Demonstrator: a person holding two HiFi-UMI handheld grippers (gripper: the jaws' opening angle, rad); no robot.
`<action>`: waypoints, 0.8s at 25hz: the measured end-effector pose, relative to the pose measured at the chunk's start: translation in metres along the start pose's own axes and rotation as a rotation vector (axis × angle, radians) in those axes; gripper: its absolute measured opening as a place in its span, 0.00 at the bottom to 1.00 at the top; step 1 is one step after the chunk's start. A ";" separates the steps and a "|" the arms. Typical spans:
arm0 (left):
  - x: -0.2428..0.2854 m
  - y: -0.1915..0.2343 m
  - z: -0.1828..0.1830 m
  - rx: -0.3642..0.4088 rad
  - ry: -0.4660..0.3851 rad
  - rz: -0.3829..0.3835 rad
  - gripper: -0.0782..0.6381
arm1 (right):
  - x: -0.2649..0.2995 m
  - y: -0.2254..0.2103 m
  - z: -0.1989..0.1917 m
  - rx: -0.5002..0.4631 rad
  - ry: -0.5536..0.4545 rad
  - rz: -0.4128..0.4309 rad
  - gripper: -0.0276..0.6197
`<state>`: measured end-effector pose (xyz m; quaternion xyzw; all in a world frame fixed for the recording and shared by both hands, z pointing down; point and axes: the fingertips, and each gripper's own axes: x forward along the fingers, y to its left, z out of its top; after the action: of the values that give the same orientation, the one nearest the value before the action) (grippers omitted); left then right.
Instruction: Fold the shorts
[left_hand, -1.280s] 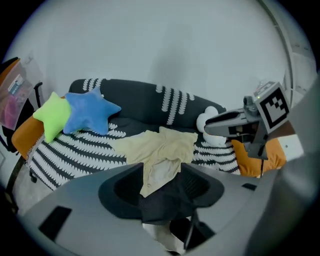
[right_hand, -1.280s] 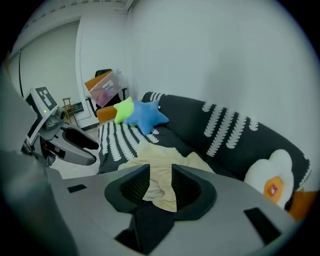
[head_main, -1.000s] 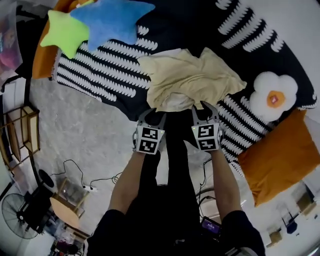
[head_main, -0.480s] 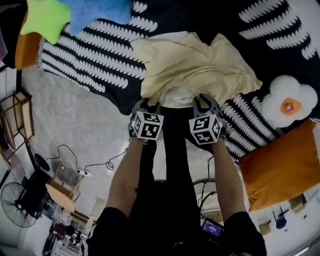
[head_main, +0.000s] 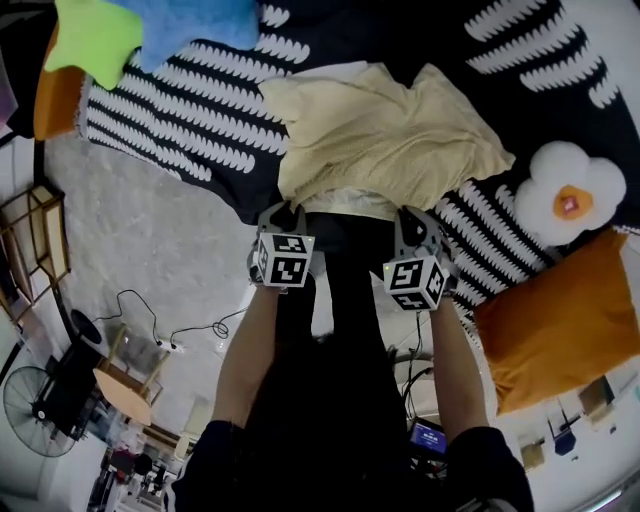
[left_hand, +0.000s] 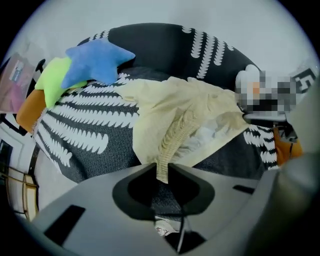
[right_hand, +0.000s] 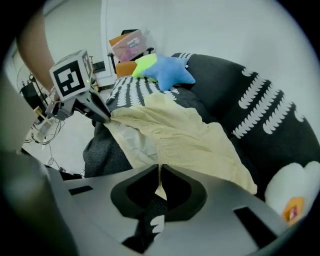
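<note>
The shorts (head_main: 390, 140), pale yellow cloth, lie crumpled on the black blanket (head_main: 180, 130) printed with white fern-shaped marks. My left gripper (head_main: 285, 215) is closing its 2 jaws on the ribbed elastic waistband (left_hand: 172, 137) at the near edge of the shorts. My right gripper (head_main: 412, 222) is closing on a thin fabric fold at that same edge. 1 plush flower cushion (head_main: 560, 190) sits right of the shorts.

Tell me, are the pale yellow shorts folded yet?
Not folded: the pale yellow fabric shorts lie spread and rumpled across the black-and-white patterned cover, legs apart.
</note>
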<state>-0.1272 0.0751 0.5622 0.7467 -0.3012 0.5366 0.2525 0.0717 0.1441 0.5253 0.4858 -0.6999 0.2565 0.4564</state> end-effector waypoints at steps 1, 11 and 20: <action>-0.005 -0.002 0.001 0.015 -0.004 0.007 0.17 | -0.010 0.001 -0.003 -0.001 -0.001 -0.006 0.10; -0.029 -0.008 -0.029 0.044 -0.062 -0.036 0.13 | -0.056 0.072 -0.056 -0.123 0.088 -0.035 0.10; -0.036 -0.019 -0.106 -0.016 0.025 -0.038 0.13 | -0.050 0.136 -0.116 -0.091 0.220 0.011 0.10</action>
<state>-0.1915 0.1692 0.5582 0.7434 -0.2883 0.5385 0.2724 -0.0022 0.3137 0.5448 0.4297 -0.6593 0.2788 0.5504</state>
